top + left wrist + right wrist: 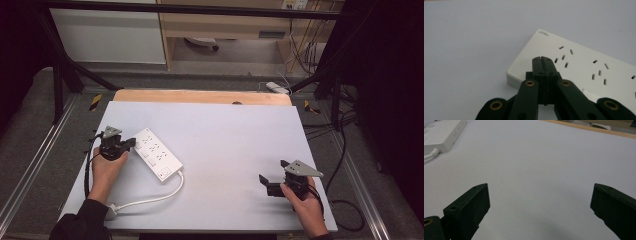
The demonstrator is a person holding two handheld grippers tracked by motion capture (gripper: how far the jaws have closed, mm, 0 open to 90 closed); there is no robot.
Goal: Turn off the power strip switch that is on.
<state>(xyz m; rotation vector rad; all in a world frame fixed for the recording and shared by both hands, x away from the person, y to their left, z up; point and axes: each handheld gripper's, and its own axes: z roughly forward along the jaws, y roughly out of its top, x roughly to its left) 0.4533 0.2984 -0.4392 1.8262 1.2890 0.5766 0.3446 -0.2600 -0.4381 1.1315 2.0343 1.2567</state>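
A white power strip (156,154) lies slantwise on the left half of the table, its white cable (150,200) curving to a plug (111,210) near the front edge. My left gripper (131,144) is shut with nothing held, its tips over the strip's near-left end. In the left gripper view the closed jaws rest over the strip's (584,65) corner beside the sockets. My right gripper (272,181) is open low over the bare table at the right front. In the right gripper view its jaws stand wide apart, the strip (442,133) far off at top left.
The white table top (225,135) has a wooden strip (200,96) along its far edge. Black frame bars and cables (345,150) run around the table on a grey floor. A small white box (276,87) lies on the floor behind.
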